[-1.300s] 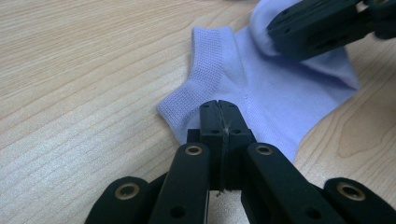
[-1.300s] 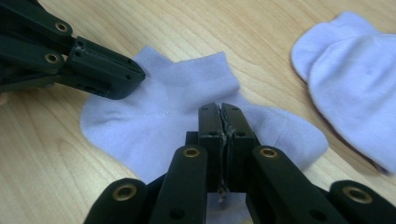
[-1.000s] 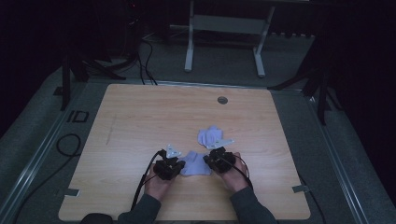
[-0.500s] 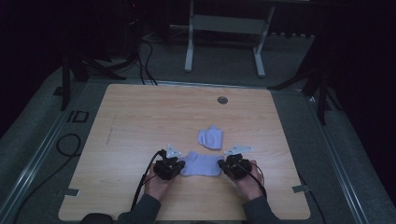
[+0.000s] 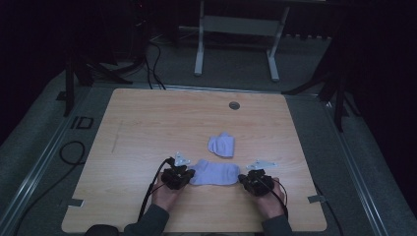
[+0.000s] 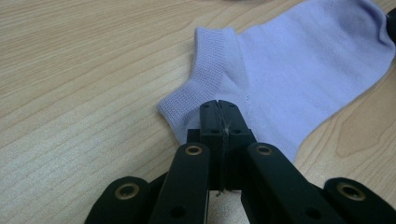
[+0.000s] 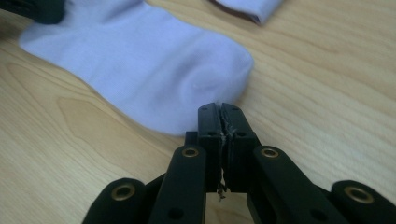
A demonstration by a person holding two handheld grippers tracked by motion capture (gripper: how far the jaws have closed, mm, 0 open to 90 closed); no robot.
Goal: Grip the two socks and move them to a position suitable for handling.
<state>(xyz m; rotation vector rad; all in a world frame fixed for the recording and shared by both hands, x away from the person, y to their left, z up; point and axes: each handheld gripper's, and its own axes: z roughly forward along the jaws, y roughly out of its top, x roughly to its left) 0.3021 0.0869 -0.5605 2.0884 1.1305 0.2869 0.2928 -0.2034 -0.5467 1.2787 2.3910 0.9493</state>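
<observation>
The sock (image 5: 215, 173) lies flat near the front edge of the desk (image 5: 147, 123), stretched between 2 tools: the left tool (image 6: 218, 106) is clamped shut on its cuff end and the right tool (image 7: 221, 109) is closed at its toe end, seemingly pinching the edge. A 2nd sock (image 5: 222, 145), already folded, rests just behind it. Judging by that, folding is about half done, and this sock is spread but not yet folded.

Flat sock (image 5: 215, 173) sits on the table (image 5: 147, 128) between my left gripper (image 5: 183, 176) and right gripper (image 5: 249, 181); folded sock (image 5: 222, 145) just behind it.
</observation>
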